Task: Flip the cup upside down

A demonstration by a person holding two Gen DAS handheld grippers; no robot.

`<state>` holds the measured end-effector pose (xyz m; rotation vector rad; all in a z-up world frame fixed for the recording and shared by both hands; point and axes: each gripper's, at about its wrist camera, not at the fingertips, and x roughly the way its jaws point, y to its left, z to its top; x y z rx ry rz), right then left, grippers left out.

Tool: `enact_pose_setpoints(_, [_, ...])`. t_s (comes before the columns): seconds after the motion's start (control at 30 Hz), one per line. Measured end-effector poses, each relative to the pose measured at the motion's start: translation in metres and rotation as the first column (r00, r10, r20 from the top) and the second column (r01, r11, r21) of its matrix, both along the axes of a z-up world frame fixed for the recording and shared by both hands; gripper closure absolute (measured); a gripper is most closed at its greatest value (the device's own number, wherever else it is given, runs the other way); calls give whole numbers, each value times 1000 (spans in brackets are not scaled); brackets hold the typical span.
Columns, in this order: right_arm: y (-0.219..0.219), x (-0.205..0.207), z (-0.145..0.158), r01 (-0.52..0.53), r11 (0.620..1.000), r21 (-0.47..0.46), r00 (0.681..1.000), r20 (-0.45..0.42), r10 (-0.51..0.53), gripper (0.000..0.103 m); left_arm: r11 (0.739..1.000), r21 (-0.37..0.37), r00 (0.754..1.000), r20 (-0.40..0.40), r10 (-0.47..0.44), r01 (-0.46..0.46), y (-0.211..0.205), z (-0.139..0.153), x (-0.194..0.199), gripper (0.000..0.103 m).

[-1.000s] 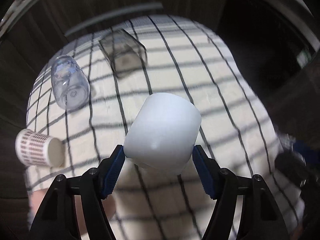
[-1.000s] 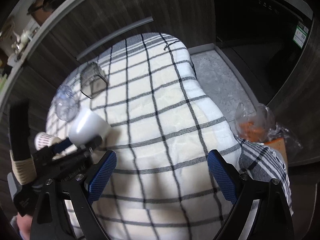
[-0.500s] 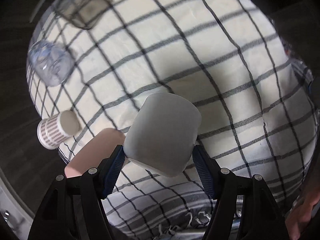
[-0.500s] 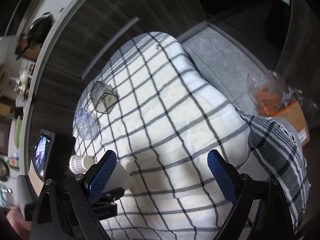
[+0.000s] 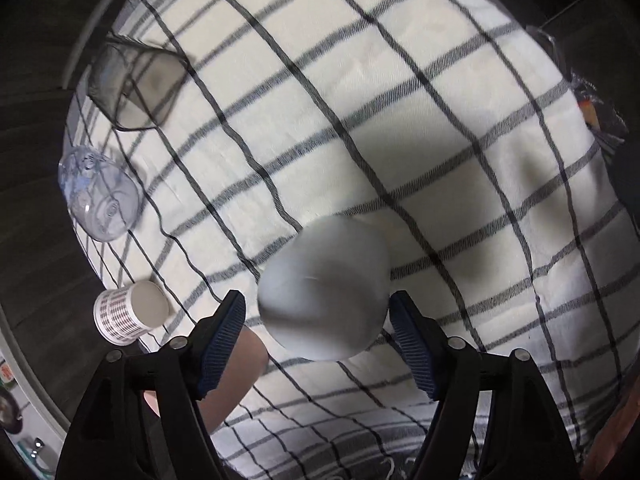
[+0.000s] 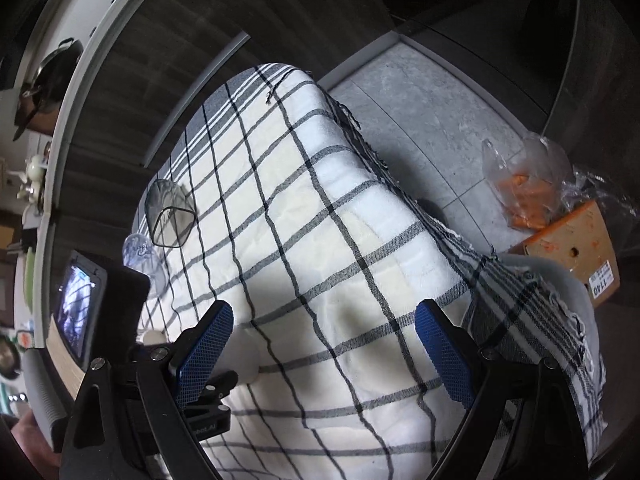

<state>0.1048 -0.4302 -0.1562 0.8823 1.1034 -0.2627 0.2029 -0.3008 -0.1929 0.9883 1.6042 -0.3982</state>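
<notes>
A plain white cup [image 5: 326, 290] sits between the blue pads of my left gripper [image 5: 318, 330], its closed base toward the camera, blurred, over the checked cloth [image 5: 360, 120]. The pads stand slightly apart from its sides. In the right wrist view the cup [image 6: 244, 354] shows partly behind the left gripper's body [image 6: 132, 340]. My right gripper [image 6: 324, 354] is open and empty above the cloth.
On the cloth's left edge lie a smoky square glass [image 5: 134, 86], a clear tumbler [image 5: 100, 200] and a patterned paper cup [image 5: 130, 316], all on their sides. Off the cloth's right, on the floor, stand a cardboard box [image 6: 568, 248] and plastic bags [image 6: 520, 176].
The left gripper has tipped from level to pointing down at the cloth, turning the cup base-up. Its pads have parted from the cup's sides. The right gripper has swung slightly, still open.
</notes>
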Motion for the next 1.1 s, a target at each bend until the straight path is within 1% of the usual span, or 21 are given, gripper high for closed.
enact_pose_setpoints(0.03, [2, 0, 1, -7, 1000, -7, 1000, 2, 7, 11, 1000, -14, 1000, 13, 4, -4, 0, 3, 1, 24])
enact_pose_setpoints(0.13, [8, -1, 8, -30, 999, -33, 999, 12, 30, 11, 997, -74, 998, 52, 26, -22, 12, 16, -2, 22])
enact_pose_setpoints(0.23, [18, -4, 23, -56, 994, -97, 998, 31, 60, 11, 987, -153, 993, 101, 61, -45, 26, 34, -10, 17])
enact_pose_setpoints(0.33, [31, -7, 44, -79, 979, -189, 994, 54, 91, 11, 969, -236, 980, 163, 116, -75, 44, 54, -18, 17])
enact_pose_setpoints(0.4, [39, -9, 56, -89, 968, -236, 992, 70, 108, 11, 953, -293, 963, 224, 151, -82, 59, 68, -24, 17])
enact_pose_setpoints(0.43, [45, -10, 63, -96, 958, -270, 990, 76, 121, 11, 942, -324, 952, 254, 173, -85, 68, 77, -27, 16])
enact_pose_setpoints(0.53, [61, -14, 78, -111, 939, -326, 984, 99, 151, 11, 905, -415, 914, 322, 248, -99, 92, 99, -40, 12])
enact_pose_setpoints(0.63, [83, -17, 93, -135, 914, -384, 972, 126, 196, 11, 870, -483, 866, 389, 315, -100, 121, 116, -51, 11])
enact_pose_setpoints(0.73, [104, -21, 101, -153, 892, -425, 961, 148, 235, 11, 836, -539, 812, 438, 386, -107, 150, 128, -63, 11])
enact_pose_setpoints(0.77, [113, -23, 104, -159, 883, -441, 956, 154, 249, 11, 827, -551, 800, 444, 403, -110, 159, 129, -65, 10])
enact_pose_setpoints(0.8, [121, -25, 106, -164, 874, -458, 952, 159, 263, 11, 817, -566, 782, 455, 425, -115, 169, 131, -69, 10])
enact_pose_setpoints(0.83, [126, -26, 106, -167, 868, -468, 949, 163, 271, 11, 811, -573, 770, 463, 439, -118, 175, 132, -72, 9])
enact_pose_setpoints(1.03, [164, -36, 114, -175, 820, -545, 923, 200, 329, 11, 761, -634, 676, 502, 540, -137, 219, 137, -92, 5])
enact_pose_setpoints(1.1, [174, -41, 117, -166, 804, -571, 916, 213, 340, 10, 741, -656, 639, 509, 576, -145, 233, 139, -100, 3])
